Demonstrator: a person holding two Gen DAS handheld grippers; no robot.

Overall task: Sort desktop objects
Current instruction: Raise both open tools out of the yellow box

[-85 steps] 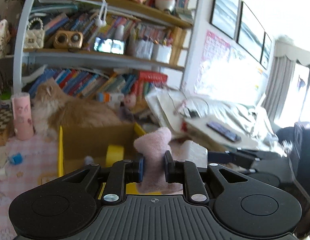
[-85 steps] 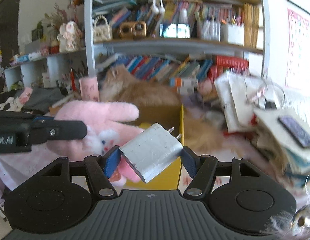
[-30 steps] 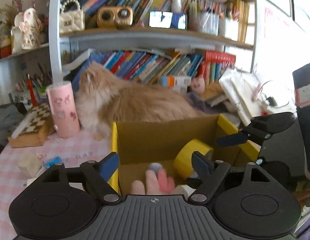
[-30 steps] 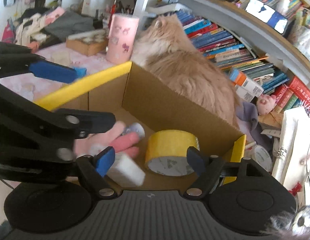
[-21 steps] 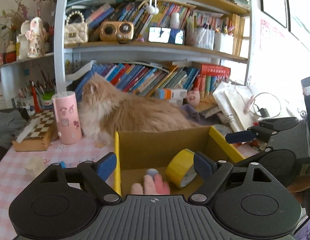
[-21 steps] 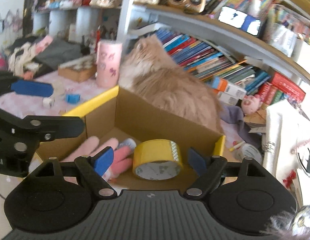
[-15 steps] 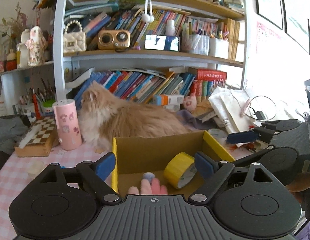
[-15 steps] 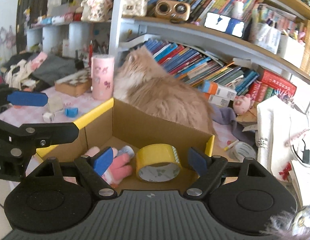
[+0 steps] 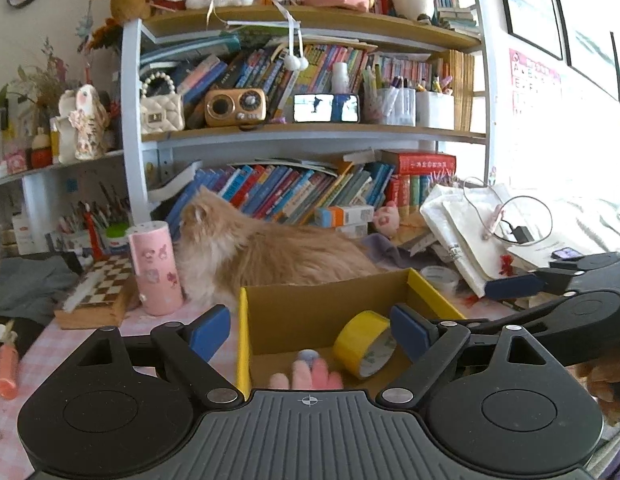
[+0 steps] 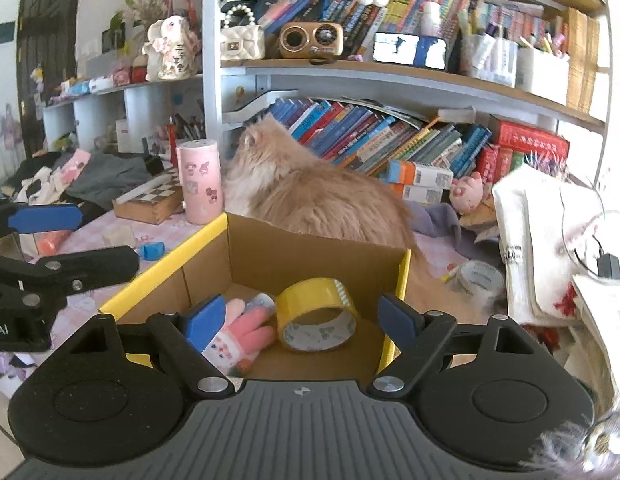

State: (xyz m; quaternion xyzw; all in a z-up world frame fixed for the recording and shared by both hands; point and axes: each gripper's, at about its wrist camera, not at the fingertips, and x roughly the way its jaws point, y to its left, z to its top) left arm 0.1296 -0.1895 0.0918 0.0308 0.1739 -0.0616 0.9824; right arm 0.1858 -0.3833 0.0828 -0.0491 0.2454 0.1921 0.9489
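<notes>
I am holding my left claw [image 9: 310, 330] with its blue pads spread wide apart and nothing between them, tilted a little downward over the near edge of the cardboard box [image 9: 322, 300]. My right claw [image 10: 299, 316] is also apart and empty, angled down more steeply toward the same box, its pads framing the open top. In the left wrist view the right claw [image 9: 526, 280] is reaching in from the right side just beyond the box's yellow-edged wall; in the right wrist view the left claw [image 10: 57, 236] is showing at the left edge, beside the box.

Inside the box, the yellow tape roll [image 10: 316, 314] is lying tilted on the bottom, and the pink plush toy [image 10: 239, 336] is lying just beside it on the left, touching a small round grey thing [image 9: 308, 356]. The box is sitting on the pink checked surface [image 10: 121, 232]. Just behind it an orange long-haired cat [image 10: 310, 196] is sitting, with a pink cylinder [image 10: 199, 180] upright near its head and a chessboard box [image 9: 97, 292] farther left. Behind all this a bookshelf [image 9: 310, 132] is standing packed with books.
</notes>
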